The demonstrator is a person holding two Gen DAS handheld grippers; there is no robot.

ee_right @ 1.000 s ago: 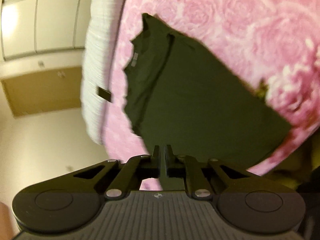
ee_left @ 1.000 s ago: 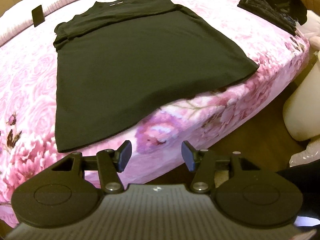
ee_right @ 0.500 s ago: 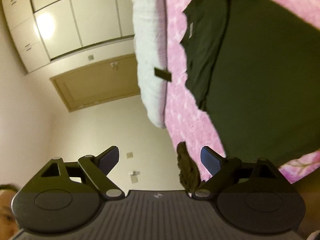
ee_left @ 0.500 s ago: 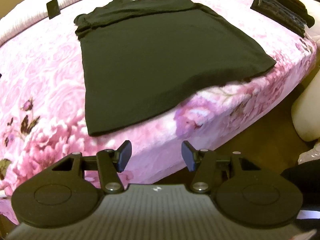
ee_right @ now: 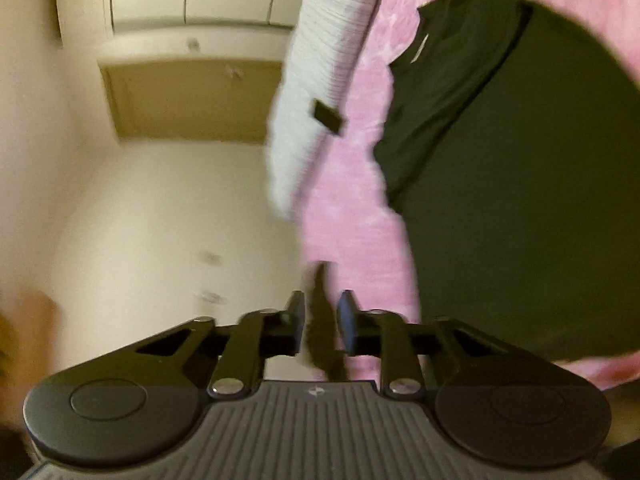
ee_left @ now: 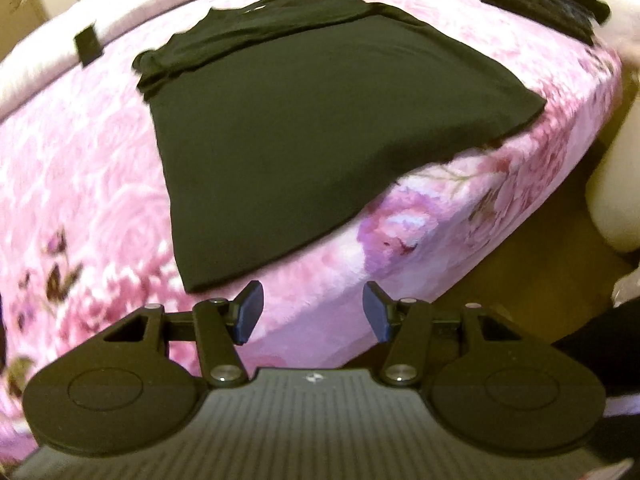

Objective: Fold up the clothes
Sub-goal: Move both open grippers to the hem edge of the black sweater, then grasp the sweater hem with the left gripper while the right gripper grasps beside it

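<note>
Black T-shirt [ee_left: 320, 128] lies flat on the pink floral bed [ee_left: 80, 168], hem at the bed's edge. Left tongs [ee_left: 312, 312] released, empty, just short of the hem. Right tongs [ee_right: 320, 322] closing on a dark strip of cloth [ee_right: 322, 320] between them.

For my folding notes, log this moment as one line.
phase: regrasp | left gripper: open, empty, near black t-shirt hem | right gripper: closing, dark fabric strip between jaws | pink floral bedspread
</note>
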